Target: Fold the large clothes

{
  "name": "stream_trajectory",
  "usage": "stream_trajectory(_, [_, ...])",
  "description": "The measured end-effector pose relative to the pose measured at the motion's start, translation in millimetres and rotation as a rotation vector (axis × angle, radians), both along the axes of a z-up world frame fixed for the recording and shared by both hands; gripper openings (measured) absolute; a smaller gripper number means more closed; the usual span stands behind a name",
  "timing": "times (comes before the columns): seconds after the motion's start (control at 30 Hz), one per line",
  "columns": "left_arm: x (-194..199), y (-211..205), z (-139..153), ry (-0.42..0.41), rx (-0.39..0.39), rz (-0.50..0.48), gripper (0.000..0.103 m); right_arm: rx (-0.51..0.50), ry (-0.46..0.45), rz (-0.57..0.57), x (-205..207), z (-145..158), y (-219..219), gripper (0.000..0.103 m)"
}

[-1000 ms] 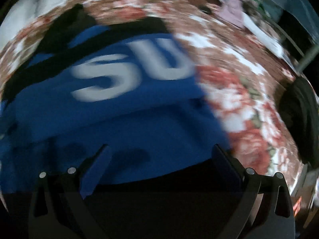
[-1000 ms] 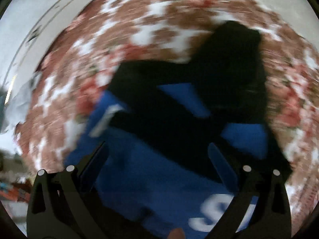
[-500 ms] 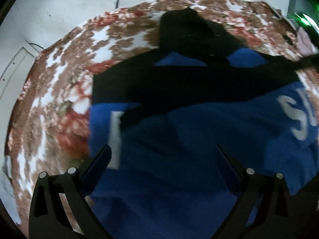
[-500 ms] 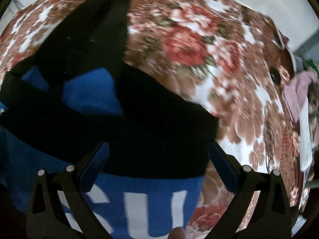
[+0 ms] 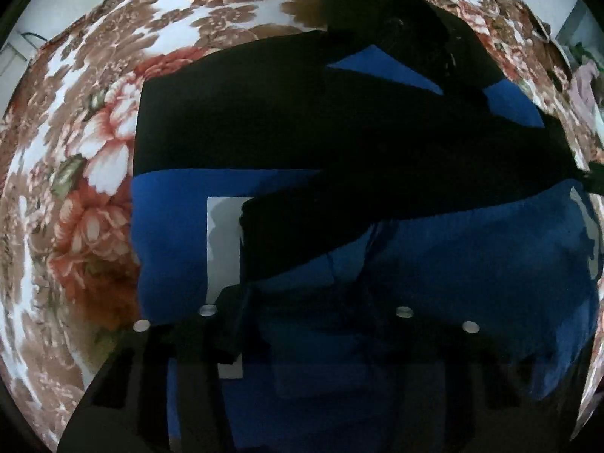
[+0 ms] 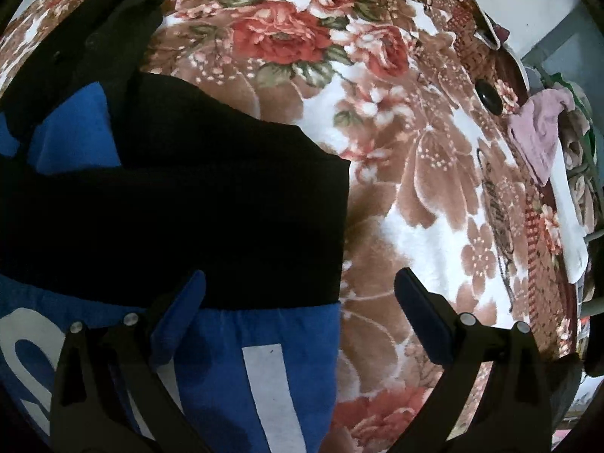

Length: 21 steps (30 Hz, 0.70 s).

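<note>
Floral blanket [image 6: 426,188], blue-black hoodie [image 5: 339,158] flat — hood away, right gripper [image 6: 298,302] spread.

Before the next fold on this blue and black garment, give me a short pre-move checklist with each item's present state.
1. Blue and black garment with white lettering lies on the floral blanket: ok.
2. Right gripper open, over the garment's edge: ok.
3. Left gripper shut on garment fabric: cannot tell, too dark.
4. Black sleeve folded across the body: ok.
5. Small black round object on the blanket, apart from the garment: ok.
</note>
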<state>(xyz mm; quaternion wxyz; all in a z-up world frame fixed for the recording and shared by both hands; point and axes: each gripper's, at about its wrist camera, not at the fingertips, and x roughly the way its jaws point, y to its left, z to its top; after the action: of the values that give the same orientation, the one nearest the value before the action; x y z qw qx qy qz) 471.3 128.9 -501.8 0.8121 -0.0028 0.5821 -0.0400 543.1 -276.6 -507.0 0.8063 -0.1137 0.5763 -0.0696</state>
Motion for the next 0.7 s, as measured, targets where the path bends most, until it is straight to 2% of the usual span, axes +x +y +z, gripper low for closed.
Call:
stream_trajectory(0.1, [6.8,9.9,11.1,-0.011,-0.047,0.039,0.034,0.022,0.004,-0.016,1.6,-0.7,-3.0,0.098])
stream_trajectory(0.17, [10.6,9.9,27.4,-0.056,-0.032,0.022,0.034,0.030,0.007,-0.025,2.3,0.0,-6.0,0.098])
stream_trajectory(0.23, [14.7,8.5,30.1,-0.058,-0.017,0.002,0.035,0.024,0.004,-0.030,2.1,-0.1,-7.6,0.098])
stream_trajectory(0.27, [15.9,6.7,27.3,-0.052,-0.002,-0.005,0.038,0.030,0.004,-0.030,1.8,-1.5,-8.3,0.098])
stream_trajectory(0.37, [15.3,3.3,1.0,0.006,0.070,-0.040,0.056,0.046,-0.001,-0.039,0.4,-4.5,-10.1,0.098])
stream_trajectory(0.43, [7.7,-2.6,-0.5,-0.047,0.130,-0.065,0.064,0.051,-0.010,-0.046,-0.5,-3.1,-11.3,0.098])
stream_trajectory(0.47, [4.0,-3.6,2.7,-0.073,0.171,-0.055,0.076,0.050,-0.032,-0.060,-3.6,3.4,-12.1,0.098])
stream_trajectory(0.5, [1.4,-3.3,7.8,-0.094,0.193,-0.046,0.079,0.045,-0.073,-0.079,-7.5,12.5,-13.0,0.098])
stream_trajectory(0.57, [-7.5,-3.0,27.5,-0.160,0.207,-0.035,0.081,0.064,-0.142,-0.081,-15.5,34.9,-8.2,0.098])
stream_trajectory(0.6, [-11.0,-4.6,37.8,-0.187,0.207,-0.034,0.087,0.071,-0.165,-0.069,-19.5,46.9,-1.0,0.098])
stream_trajectory(0.7, [-11.5,-22.1,58.3,-0.226,0.183,-0.074,0.093,0.135,-0.168,0.000,-26.9,66.5,28.7,0.098])
